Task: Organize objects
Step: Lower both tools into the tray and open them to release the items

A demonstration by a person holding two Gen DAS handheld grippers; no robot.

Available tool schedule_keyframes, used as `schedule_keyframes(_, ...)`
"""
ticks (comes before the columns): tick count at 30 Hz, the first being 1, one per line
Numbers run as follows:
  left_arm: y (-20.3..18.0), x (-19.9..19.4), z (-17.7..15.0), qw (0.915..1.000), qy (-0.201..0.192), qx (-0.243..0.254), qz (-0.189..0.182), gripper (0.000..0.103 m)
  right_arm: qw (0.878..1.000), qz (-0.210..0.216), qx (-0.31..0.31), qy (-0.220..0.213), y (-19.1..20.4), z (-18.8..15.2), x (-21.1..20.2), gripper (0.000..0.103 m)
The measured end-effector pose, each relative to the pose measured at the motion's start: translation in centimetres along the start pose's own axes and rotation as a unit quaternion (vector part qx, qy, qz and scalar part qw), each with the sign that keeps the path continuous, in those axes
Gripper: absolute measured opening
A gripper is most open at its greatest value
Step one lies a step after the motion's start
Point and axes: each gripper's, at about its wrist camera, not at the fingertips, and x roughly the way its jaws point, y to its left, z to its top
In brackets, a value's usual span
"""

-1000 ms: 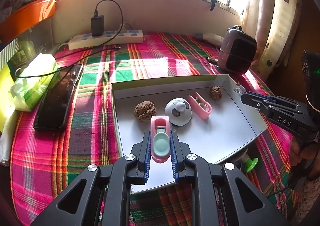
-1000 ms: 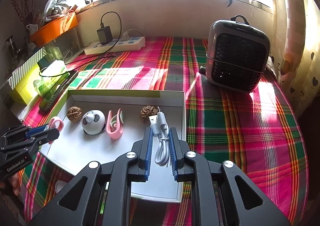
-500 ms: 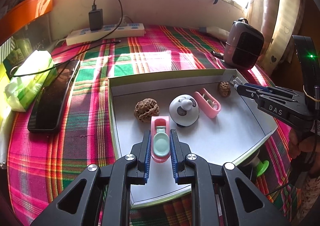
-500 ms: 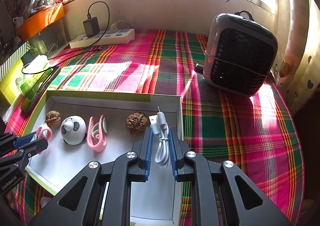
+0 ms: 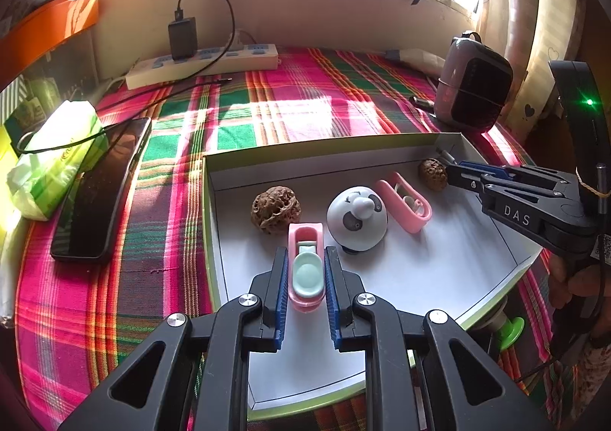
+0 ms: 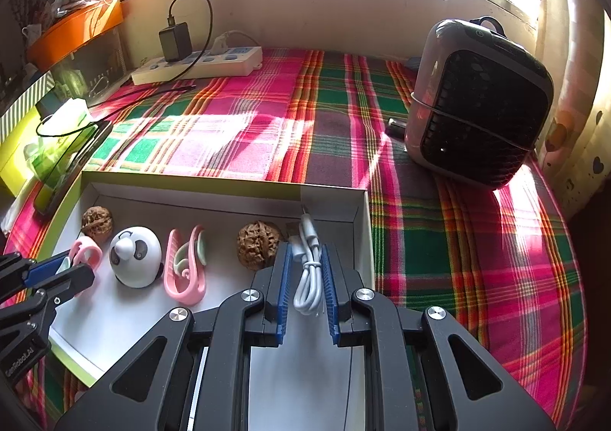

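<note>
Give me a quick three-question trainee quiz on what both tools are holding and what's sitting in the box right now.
1. True or false: the left tool is shut on a pink and mint clip.
2. What is held in the right tool? A) a walnut B) a coiled white USB cable C) a phone
3. Fill in: in the white box, the panda-faced toy sits between a walnut and a second pink ____.

Key: 1 true; 2 B; 3 clip.
</note>
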Motion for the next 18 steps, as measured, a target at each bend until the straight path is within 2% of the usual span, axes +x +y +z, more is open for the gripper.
schedule_keyframes(18, -0.13, 0.31, 0.08, 0.9999, 0.002, 0.005, 0.010, 0.016, 1.000, 0.010, 0.006, 0.001, 0.21, -0.02, 0.16, 0.017)
